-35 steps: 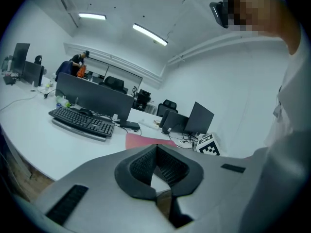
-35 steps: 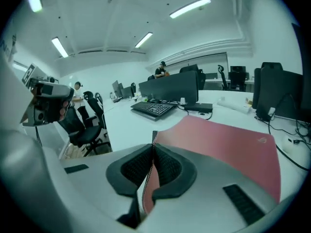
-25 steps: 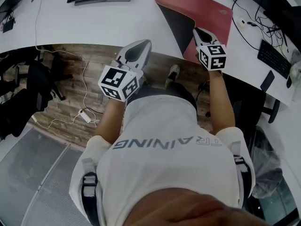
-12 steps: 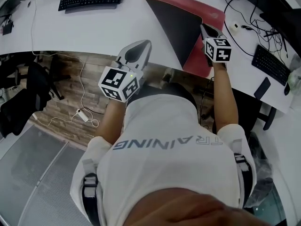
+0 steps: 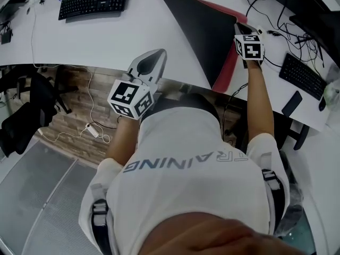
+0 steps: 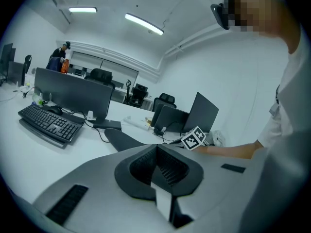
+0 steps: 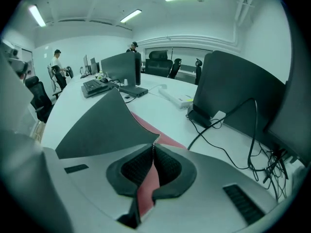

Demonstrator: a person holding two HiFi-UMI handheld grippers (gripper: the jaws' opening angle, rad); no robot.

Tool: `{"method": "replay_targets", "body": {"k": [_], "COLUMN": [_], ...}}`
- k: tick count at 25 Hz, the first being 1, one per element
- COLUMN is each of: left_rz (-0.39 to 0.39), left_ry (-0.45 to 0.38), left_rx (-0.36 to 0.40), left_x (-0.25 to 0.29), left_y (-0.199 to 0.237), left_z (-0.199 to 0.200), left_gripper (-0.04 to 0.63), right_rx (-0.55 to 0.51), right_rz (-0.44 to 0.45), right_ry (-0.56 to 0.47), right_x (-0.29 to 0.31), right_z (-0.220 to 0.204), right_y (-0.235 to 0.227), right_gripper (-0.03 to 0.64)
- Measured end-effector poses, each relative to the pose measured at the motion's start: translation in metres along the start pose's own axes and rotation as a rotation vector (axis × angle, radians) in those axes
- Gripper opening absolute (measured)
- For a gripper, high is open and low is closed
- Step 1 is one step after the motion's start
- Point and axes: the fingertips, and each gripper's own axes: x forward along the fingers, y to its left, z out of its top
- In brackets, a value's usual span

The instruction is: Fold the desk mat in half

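While your right claw (image 7: pixel 154 152) pinches a corner of the thin desk mat (image 5: pixel 204 33), red on one face and dark grey on the other, that part is raised over the white tabletop (image 5: pixel 133 33), dark side up. The red remainder lies flat beneath it. Your left claw (image 6: pixel 156 152) is pressed together on nothing, off the tabletop's near edge and well apart from the mat.

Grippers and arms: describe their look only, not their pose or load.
Both the left gripper and right gripper have pale grey, tapered shells with dark ribbed pads. Each carries a cube of black-and-white square markers. The person wears a white T-shirt with short sleeves.
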Motion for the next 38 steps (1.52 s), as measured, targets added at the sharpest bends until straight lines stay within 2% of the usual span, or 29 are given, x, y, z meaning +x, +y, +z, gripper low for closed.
{"method": "replay_targets", "body": {"k": [7,14,20,23,25,31,35,38], "left_rz": [0.01,0.018,0.022,0.017,0.009,-0.044,-0.112,-0.147], "left_ry": [0.015,0.031,0.039,0.036,0.03,-0.006,-0.022,-0.035], "left_rx": [-0.003,-0.005,-0.002,0.0,0.002,0.032,0.071,0.137], "left_x": [0.015,0.023,0.017,0.015,0.011,-0.006,-0.02,-0.034], "left_y": [0.0,0.0,0.005,0.005,0.006,0.007,0.0,-0.004], "left_z": [-0.001,-0.004,-0.005,-0.005,-0.003,0.007,0.013,0.021], "left_gripper": [0.028,0.028,0.028,0.028,0.028,0.028,0.028,0.028], "right_rx": [-0.081,-0.174,-0.151,-0.137,-0.131,-0.053,0.015,0.06], "right_rz": [-0.089,-0.134,-0.174,-0.182,-0.199,-0.284,-0.335,-0.343], "right_ry": [0.094,0.194,0.23,0.225,0.204,0.035,-0.099,-0.216], "right_x": [0.021,0.043,0.047,0.04,0.032,-0.03,-0.092,-0.142], "right_z": [-0.006,-0.009,-0.012,-0.01,-0.004,0.04,0.065,0.081], "right_y": [-0.049,-0.074,-0.076,-0.074,-0.071,-0.049,-0.021,0.009], "right_gripper": [0.032,0.032,0.039,0.096,0.127,0.124,0.072,0.043]}}
